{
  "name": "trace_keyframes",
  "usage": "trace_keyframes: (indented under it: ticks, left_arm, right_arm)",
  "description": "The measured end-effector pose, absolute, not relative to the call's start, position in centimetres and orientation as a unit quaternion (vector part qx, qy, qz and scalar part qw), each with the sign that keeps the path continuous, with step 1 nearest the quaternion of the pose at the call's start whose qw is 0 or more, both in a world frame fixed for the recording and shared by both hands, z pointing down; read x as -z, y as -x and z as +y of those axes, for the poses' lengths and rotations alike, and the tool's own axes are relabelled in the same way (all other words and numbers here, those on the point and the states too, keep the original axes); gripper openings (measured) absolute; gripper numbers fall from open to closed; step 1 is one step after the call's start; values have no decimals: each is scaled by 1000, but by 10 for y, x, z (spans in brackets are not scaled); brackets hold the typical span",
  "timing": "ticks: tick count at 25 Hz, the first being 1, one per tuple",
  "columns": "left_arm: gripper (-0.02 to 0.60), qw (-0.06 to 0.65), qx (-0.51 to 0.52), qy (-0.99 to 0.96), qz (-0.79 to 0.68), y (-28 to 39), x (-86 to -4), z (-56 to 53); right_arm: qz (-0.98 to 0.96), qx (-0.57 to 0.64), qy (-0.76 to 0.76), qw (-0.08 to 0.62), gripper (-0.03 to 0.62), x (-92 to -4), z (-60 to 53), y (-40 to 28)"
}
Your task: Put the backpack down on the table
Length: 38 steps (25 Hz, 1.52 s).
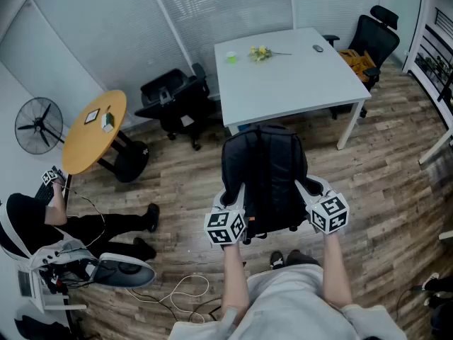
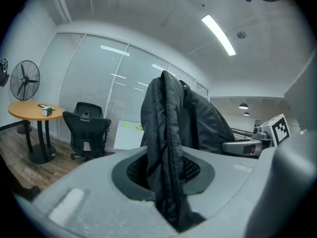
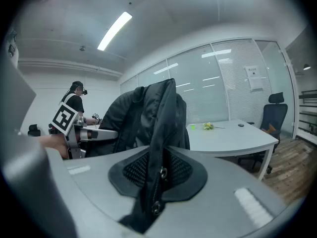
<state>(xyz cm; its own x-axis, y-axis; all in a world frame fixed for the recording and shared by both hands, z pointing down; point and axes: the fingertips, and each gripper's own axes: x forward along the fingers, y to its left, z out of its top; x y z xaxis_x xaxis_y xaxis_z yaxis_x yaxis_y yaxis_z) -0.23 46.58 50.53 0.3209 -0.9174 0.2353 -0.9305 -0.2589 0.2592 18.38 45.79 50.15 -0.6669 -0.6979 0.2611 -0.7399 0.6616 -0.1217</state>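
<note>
A black backpack (image 1: 263, 176) hangs in the air between my two grippers, just short of the near edge of the white table (image 1: 297, 83). My left gripper (image 1: 233, 205) is shut on the fabric of its left side, which runs up between the jaws as a dark fold of the backpack (image 2: 168, 148). My right gripper (image 1: 311, 195) is shut on the right side, where a zipper edge of the backpack (image 3: 161, 133) is pinched between the pads. The bag's bulk rises ahead of both jaws. The white table (image 3: 233, 138) lies just beyond it.
On the table are a green cup (image 1: 231, 57), yellow flowers (image 1: 260, 53) and a small dark object (image 1: 318, 48). Black office chairs (image 1: 173, 101) stand left of the table, another chair (image 1: 369, 41) at its far right. A round wooden table (image 1: 93, 129), a fan (image 1: 37, 125) and a seated person (image 1: 42, 225) are at left.
</note>
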Motion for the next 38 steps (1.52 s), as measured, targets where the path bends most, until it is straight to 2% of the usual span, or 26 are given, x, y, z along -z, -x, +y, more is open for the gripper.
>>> trace_keyframes:
  ticks: [16, 29, 35, 38]
  left_arm:
    - [92, 167, -16, -803, -572, 1, -504, 466]
    - [92, 173, -14, -807, -564, 14, -506, 435]
    - [91, 176, -17, -803, -569, 40, -508, 381]
    - [92, 169, -19, -802, -572, 32, -505, 375]
  right_arm:
    - [-905, -116, -399, 88, 54, -502, 461, -184]
    - [-906, -120, -396, 84, 55, -503, 427, -170]
    - [-908, -125, -390, 85, 55, -506, 372, -144]
    - [-911, -124, -386, 77, 55, -506, 364, -152]
